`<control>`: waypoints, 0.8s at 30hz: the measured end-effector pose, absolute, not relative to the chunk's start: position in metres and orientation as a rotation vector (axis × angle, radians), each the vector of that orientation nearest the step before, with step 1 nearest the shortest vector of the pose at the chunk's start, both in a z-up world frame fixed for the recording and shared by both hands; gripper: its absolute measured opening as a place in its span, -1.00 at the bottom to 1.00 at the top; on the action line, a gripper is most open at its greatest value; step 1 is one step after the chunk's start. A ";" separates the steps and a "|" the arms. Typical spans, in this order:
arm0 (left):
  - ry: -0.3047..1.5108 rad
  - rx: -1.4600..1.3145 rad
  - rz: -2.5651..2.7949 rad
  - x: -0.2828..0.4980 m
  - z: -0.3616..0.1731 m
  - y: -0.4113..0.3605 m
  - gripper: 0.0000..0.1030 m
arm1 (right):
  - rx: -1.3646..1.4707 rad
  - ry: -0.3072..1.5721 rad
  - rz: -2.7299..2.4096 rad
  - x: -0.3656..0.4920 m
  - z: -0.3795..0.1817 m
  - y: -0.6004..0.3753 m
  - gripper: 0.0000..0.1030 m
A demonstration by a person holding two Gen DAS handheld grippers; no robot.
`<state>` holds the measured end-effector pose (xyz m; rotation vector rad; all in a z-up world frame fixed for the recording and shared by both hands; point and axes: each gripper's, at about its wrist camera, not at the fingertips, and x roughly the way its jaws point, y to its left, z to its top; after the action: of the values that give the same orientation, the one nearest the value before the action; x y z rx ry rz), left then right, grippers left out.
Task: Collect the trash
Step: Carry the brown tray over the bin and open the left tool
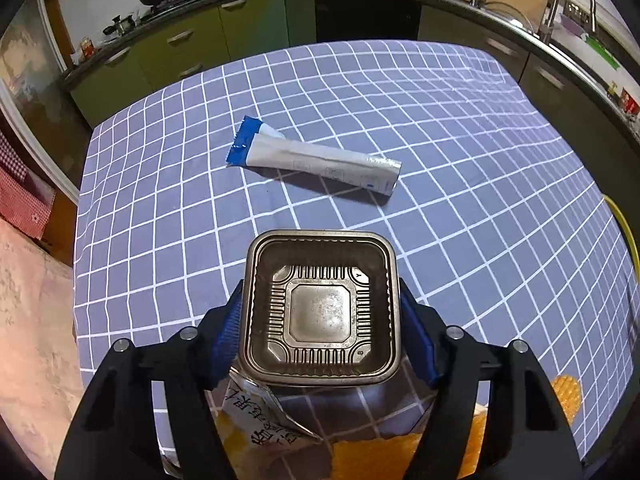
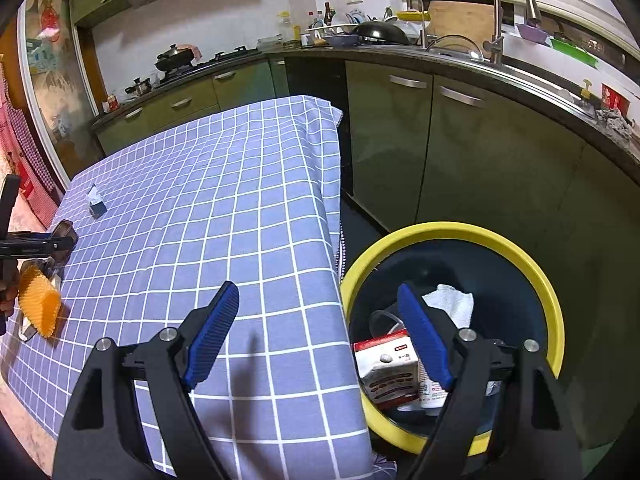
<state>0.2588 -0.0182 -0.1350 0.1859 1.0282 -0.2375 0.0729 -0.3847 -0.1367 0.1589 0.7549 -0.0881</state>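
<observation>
Already your bin (image 2: 532, 256) beside the table (image 2: 240, 200) holds some trash; your right gripper (image 2: 320, 336) hangs spread and empty. Left: your left gripper (image 1: 320, 312) clamps the plastic tray (image 1: 320, 308); the long wrapper (image 1: 316, 156) and orange packets (image 1: 360, 448) remain.

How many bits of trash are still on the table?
4: a brown tray between the left gripper's fingers, a torn wrapper under it, an orange cup beside it, a long packet farther off. More may be hidden.
</observation>
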 end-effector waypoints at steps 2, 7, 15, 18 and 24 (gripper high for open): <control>1.005 0.196 -0.233 0.254 -0.129 -0.020 0.33 | 0.158 0.753 -0.086 0.072 -0.136 -0.385 0.50; 0.928 0.198 -0.246 0.231 -0.099 -0.032 0.33 | 0.169 0.747 -0.083 0.070 -0.135 -0.388 0.50; 0.805 0.242 -0.323 0.186 -0.065 -0.099 0.34 | 0.190 0.729 -0.120 0.058 -0.130 -0.408 0.50; 0.786 0.241 -0.375 0.173 -0.064 -0.133 0.34 | 0.202 0.715 -0.143 0.049 -0.128 -0.421 0.50; 0.793 0.237 -0.502 0.156 -0.069 -0.199 0.34 | 0.235 0.679 -0.201 0.027 -0.123 -0.453 0.50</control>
<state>0.1561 -0.1995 -0.0695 0.2371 0.7929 -0.5018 0.0273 -0.4528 -0.1233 0.2354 0.6785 -0.2009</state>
